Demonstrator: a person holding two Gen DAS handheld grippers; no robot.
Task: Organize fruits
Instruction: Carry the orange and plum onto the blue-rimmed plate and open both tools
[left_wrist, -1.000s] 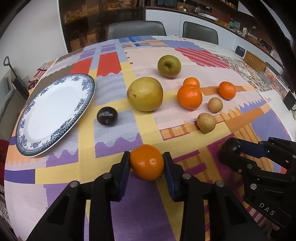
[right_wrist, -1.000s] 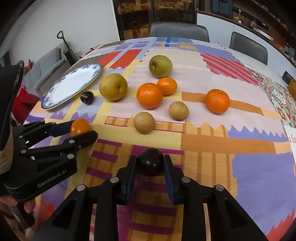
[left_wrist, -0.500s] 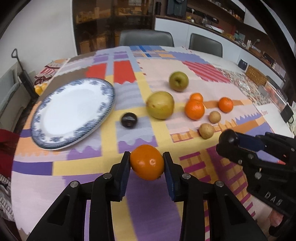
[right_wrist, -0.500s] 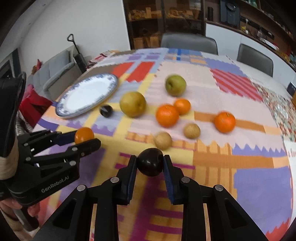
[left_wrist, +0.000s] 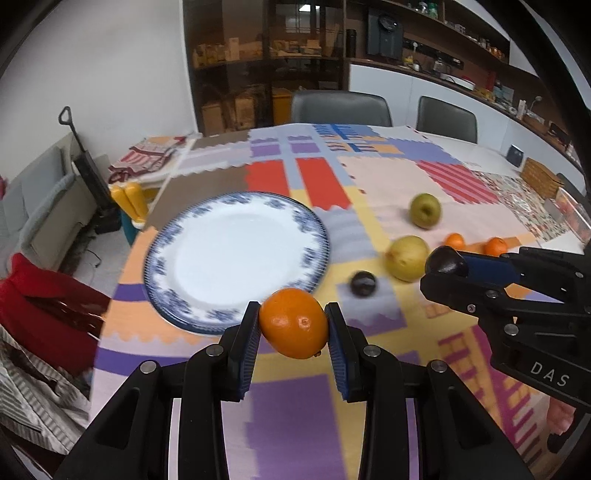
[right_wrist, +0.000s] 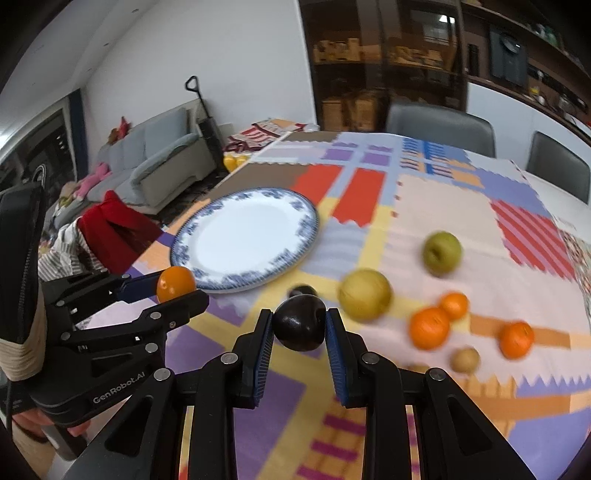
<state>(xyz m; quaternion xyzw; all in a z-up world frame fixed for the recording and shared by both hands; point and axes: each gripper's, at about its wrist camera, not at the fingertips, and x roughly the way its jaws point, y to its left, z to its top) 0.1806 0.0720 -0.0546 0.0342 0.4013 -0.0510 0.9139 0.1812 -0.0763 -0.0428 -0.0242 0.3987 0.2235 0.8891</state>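
My left gripper is shut on an orange and holds it above the table, just before the near rim of a blue-rimmed white plate. My right gripper is shut on a dark plum, also lifted; it shows in the left wrist view to the right of the plate. The left gripper with its orange shows in the right wrist view beside the plate. A second dark plum lies on the cloth right of the plate.
On the patchwork cloth lie a yellow pear, a green apple, three oranges, and two small brown fruits. Grey chairs stand behind the table. A red cloth hangs at the left edge.
Both grippers have risen and swung left toward the plate with their fruits; the plate now sits nearer the middle of both views.
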